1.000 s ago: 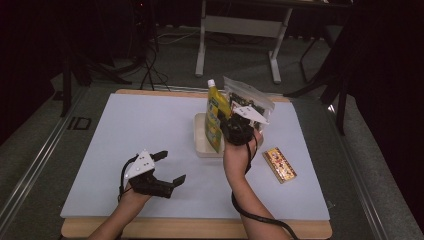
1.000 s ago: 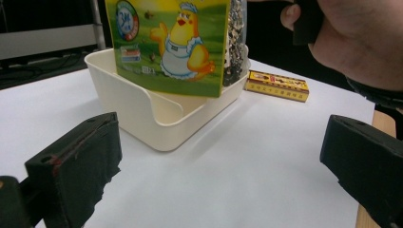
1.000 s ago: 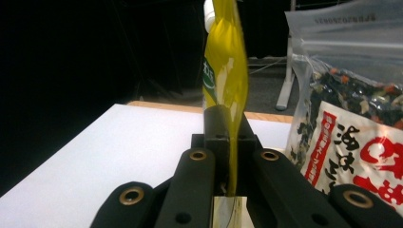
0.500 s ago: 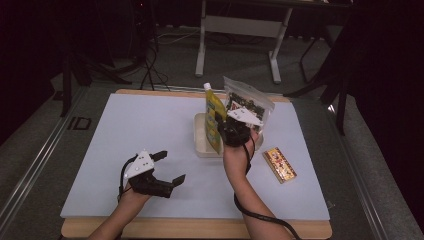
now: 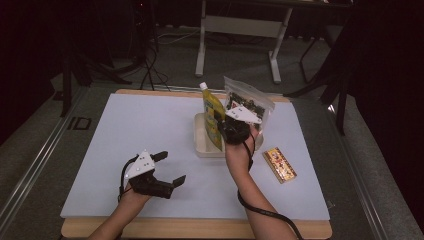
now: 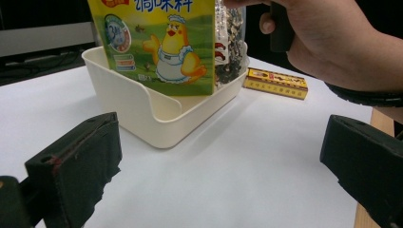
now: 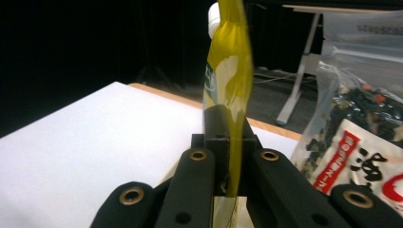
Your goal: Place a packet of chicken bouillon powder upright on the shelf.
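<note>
A yellow seasoning pouch (image 5: 212, 117) with a white cap stands upright, its lower edge inside a cream tray (image 5: 200, 137). My right gripper (image 5: 221, 131) is shut on the pouch's side edge. In the right gripper view both jaws press the thin yellow pouch (image 7: 230, 71) between them. Leaning in the tray just behind the pouch is a clear bag of dried seaweed (image 5: 250, 102). My left gripper (image 5: 170, 167) rests open at the front left of the white table, nothing between its jaws. In the left gripper view it faces the tray (image 6: 142, 109), the pouch (image 6: 157, 42) and the person's right hand (image 6: 328, 42).
A small yellow and red box (image 5: 280, 165) lies flat on the white table top (image 5: 125, 135), right of the tray. The table's wooden front edge (image 5: 200, 227) runs below the forearms. Chair and desk legs stand on the floor beyond the table.
My right gripper and the yellow pouch have shifted slightly left over the tray. The left gripper has not moved.
</note>
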`<state>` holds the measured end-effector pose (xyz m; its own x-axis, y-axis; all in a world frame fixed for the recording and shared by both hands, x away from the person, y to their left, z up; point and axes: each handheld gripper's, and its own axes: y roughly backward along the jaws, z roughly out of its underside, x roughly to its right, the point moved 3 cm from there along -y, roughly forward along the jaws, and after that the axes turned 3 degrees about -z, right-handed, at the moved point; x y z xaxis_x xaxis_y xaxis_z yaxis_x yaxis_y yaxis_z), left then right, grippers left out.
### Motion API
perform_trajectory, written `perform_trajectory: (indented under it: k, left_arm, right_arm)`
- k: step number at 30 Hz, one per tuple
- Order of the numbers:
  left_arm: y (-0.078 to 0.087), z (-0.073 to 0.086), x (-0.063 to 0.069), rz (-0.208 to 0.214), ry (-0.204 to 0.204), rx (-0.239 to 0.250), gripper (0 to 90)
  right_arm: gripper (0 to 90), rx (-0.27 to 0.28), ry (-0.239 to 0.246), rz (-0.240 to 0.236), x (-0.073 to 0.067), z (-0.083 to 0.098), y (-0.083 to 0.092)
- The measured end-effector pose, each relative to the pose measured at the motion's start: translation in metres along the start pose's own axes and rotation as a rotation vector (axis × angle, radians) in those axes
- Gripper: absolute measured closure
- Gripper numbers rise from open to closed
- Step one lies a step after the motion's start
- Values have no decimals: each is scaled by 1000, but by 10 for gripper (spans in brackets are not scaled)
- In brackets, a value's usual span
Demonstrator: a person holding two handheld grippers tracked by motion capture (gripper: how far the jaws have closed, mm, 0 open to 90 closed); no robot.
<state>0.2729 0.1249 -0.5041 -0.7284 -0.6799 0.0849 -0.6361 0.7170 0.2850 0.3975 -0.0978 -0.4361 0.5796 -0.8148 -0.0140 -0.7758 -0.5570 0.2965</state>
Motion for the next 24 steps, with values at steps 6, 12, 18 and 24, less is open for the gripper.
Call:
perform_trajectory:
  k: [6,12,18,24]
  left_arm:
    - [-1,1,-1,3,3,-7,1]
    - [-1,1,-1,3,7,-6,1]
    - [-1,1,0,7,11,-5,1]
    - [-2,2,-2,10,21,-6,1]
  right_arm:
    - [900,-14,-43,-7,6,11,-3]
    - [900,-4,-89,5,13,30,-2]
    - [878,-16,-94,-15,10,28,-2]
    - [675,-18,-69,-42,7,18,5]
